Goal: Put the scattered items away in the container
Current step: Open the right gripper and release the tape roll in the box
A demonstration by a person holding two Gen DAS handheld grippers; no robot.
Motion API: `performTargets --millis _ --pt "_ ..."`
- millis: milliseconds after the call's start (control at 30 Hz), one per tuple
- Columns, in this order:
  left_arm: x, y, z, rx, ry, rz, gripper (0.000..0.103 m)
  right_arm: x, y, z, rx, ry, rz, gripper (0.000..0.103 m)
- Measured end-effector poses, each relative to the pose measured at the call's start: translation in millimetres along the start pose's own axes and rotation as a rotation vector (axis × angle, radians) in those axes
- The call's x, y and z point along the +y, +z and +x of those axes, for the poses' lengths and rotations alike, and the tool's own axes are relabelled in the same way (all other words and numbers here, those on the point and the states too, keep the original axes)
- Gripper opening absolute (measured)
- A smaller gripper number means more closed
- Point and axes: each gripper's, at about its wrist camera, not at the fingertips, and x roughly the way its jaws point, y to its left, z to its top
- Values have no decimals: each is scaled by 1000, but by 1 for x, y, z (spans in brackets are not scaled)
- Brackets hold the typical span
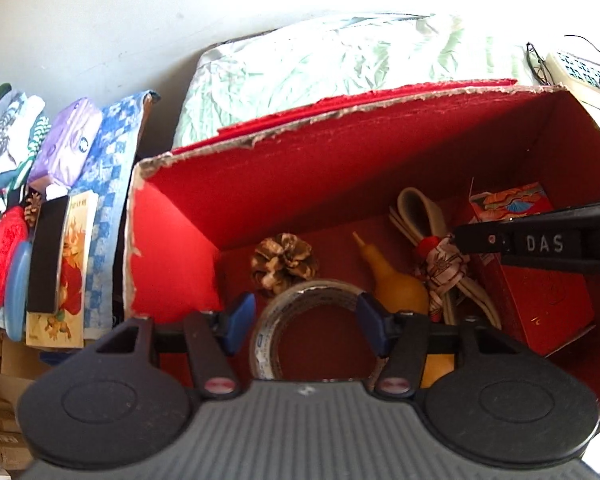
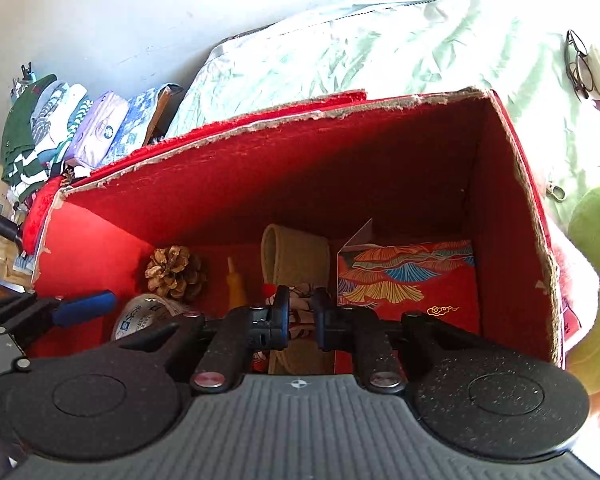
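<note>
A red cardboard box stands open on the bed. Inside lie a pine cone, a yellow gourd, a beige strap bundle tied with patterned cloth and a red patterned carton. My left gripper is shut on a roll of clear tape and holds it inside the box. My right gripper is inside the box, its jaws close around the patterned cloth of the strap bundle.
Left of the box a stack holds a card, a black case, a red fuzzy item, a purple tissue pack and folded clothes. A green quilt, glasses and a green plush lie behind and right.
</note>
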Motion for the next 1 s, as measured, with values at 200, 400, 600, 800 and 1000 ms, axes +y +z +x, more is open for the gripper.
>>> performTargets --millis 200,400,600,800,1000 --pt "-1 0 -6 -26 39 -11 62 1 -3 -1 -14 -11 4 17" --pt "-1 -1 -1 -35 43 -30 64 3 -7 -5 -28 -31 -5 18" --pt "3 -2 -1 -42 33 -42 64 3 -8 -5 -10 -42 3 19" --pt "3 -2 0 -36 22 -53 64 2 -9 -5 -6 -49 11 19" --pt "1 -5 0 -44 23 -56 64 0 -11 -5 3 -44 19 18"
